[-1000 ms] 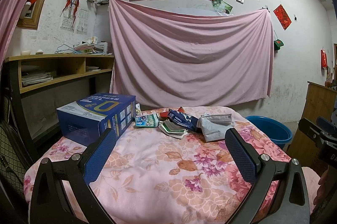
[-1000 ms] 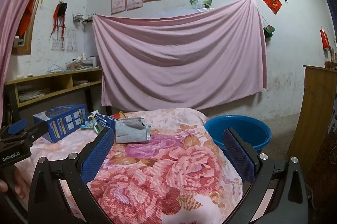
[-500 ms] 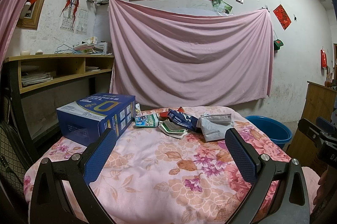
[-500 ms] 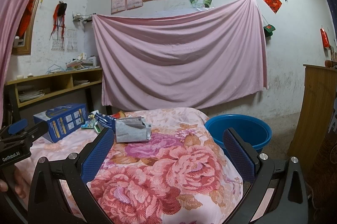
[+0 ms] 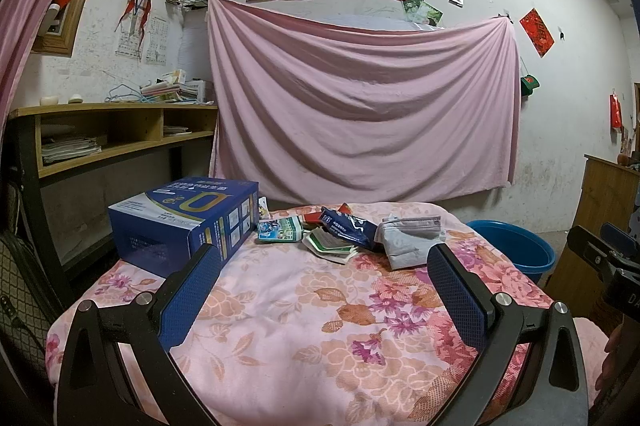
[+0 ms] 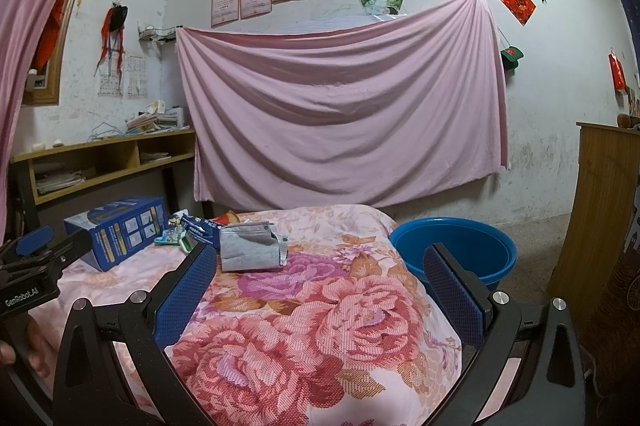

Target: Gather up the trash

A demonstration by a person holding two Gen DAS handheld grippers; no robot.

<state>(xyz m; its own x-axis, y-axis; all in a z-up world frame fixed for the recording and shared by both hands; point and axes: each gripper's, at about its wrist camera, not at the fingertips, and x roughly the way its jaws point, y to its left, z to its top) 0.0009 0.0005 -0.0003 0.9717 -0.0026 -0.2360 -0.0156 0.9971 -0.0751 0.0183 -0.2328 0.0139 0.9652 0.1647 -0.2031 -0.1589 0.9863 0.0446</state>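
Note:
A pile of wrappers lies at the far side of the floral-covered table (image 5: 304, 314): a grey packet (image 5: 408, 238), a dark blue packet (image 5: 348, 226), a green-white packet (image 5: 330, 244) and a small blue-green packet (image 5: 280, 230). The grey packet (image 6: 250, 246) is nearest in the right wrist view. A blue basin (image 6: 460, 250) stands on the floor right of the table; it also shows in the left wrist view (image 5: 516, 246). My left gripper (image 5: 320, 266) is open and empty, short of the pile. My right gripper (image 6: 320, 266) is open and empty.
A large blue carton (image 5: 184, 230) stands on the table's left side. A wooden shelf desk (image 5: 108, 134) is at the left wall, a wooden cabinet (image 6: 600, 206) at the right. A pink sheet (image 5: 360, 106) hangs behind.

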